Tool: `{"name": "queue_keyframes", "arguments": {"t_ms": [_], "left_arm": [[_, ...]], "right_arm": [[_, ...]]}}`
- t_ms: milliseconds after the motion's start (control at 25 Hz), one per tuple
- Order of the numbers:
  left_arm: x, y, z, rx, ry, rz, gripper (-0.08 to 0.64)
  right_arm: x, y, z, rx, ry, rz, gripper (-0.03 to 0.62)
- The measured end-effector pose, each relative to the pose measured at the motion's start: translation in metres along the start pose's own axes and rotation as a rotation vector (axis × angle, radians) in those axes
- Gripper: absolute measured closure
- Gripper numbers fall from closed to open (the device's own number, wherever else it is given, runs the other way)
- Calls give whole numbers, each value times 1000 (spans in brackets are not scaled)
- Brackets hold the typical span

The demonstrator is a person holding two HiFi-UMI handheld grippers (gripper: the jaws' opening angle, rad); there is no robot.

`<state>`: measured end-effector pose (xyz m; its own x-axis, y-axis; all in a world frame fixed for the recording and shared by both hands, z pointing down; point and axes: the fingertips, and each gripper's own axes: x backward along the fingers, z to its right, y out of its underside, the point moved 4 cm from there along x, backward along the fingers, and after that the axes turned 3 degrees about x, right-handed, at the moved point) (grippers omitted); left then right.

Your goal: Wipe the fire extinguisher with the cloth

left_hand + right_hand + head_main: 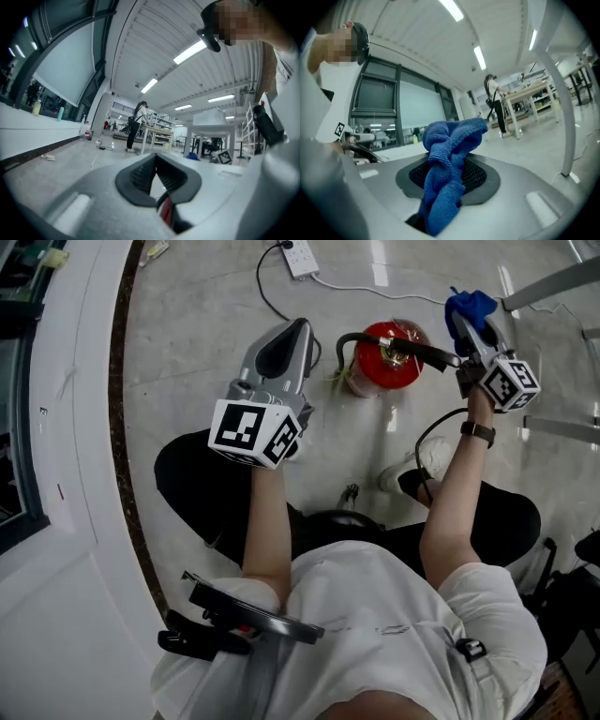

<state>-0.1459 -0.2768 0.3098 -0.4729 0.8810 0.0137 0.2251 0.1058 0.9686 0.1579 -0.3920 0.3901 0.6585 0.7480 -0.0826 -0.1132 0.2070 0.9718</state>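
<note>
Clamps the blue cloth (449,140) between the closed jaws of the right gripper (468,332), with a bunched fold sticking out past the tips. Holds that gripper at 2 o'clock in the head view, just beside the red fire extinguisher (384,367), close to the end of its black hose (424,352); cannot tell whether cloth and extinguisher touch. Places the extinguisher at 12 o'clock, standing on the pale floor (187,362) between the two grippers, seen from above. Carries the left gripper (300,326) at 11 o'clock, near the extinguisher's left side but apart from it, jaw tips pressed together on nothing. Shows a white power strip (301,259) with its cable at the 12 o'clock edge, beyond the extinguisher.
</note>
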Motion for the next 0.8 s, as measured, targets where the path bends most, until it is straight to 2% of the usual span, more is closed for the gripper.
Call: {"name": "queue_keyframes", "arguments": {"t_ms": [80, 200, 280, 360, 480, 600, 680, 800], "left_arm": [[22, -6, 24, -16, 10, 17, 560], [48, -11, 64, -43, 54, 39, 560], [60, -12, 99, -71, 123, 51, 560], [75, -16, 132, -90, 177, 82, 560], [106, -16, 172, -92, 215, 106, 560], [143, -4, 210, -113, 256, 85, 560], [173, 6, 227, -122, 271, 69, 560], [223, 21, 237, -99, 231, 57, 560]], "right_arm": [[52, -25, -37, -7, 26, 112, 460], [117, -34, -98, 17, 43, 192, 463], [154, -32, -139, 97, 64, 188, 463], [174, -28, -177, 151, 51, 160, 463], [200, -20, -227, 150, 15, 165, 460], [228, -13, -267, 149, -13, 193, 451], [240, -4, -298, 180, -38, 163, 449], [258, 14, -347, 197, -50, 122, 445]]}}
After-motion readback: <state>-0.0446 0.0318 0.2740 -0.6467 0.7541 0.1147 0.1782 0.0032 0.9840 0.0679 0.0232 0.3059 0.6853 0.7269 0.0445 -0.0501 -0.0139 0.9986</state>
